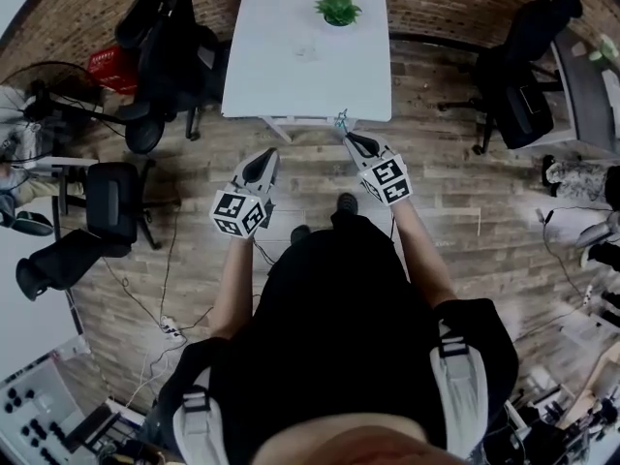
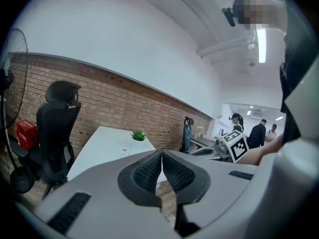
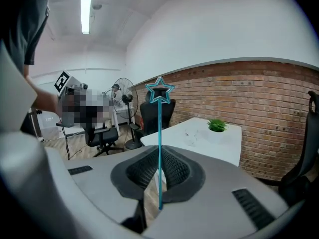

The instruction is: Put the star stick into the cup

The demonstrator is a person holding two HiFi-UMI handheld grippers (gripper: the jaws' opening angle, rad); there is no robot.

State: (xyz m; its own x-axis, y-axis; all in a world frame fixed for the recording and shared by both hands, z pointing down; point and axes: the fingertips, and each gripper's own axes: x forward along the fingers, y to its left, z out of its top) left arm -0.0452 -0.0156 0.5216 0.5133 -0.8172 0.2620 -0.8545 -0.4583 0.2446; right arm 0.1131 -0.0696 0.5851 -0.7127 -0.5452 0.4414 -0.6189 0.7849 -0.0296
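In the right gripper view my right gripper (image 3: 160, 152) is shut on the star stick (image 3: 159, 128), a thin teal rod standing upright between the jaws, with an outlined star at its top. The head view shows this gripper (image 1: 351, 140) just short of the white table's near edge, the stick (image 1: 341, 122) poking up from it. A clear cup (image 1: 308, 49) stands on the table (image 1: 281, 76), also faintly visible as the cup (image 3: 191, 133) ahead of the jaws. My left gripper (image 1: 270, 154) is level with the right one, and its jaws (image 2: 162, 154) are shut on nothing.
A small green potted plant (image 1: 338, 9) sits at the table's far end near the brick wall. Black office chairs (image 1: 170, 42) and a red box (image 1: 109, 66) stand left of the table; another chair (image 1: 518, 61) stands right. A fan (image 3: 121, 101) and people are in the background.
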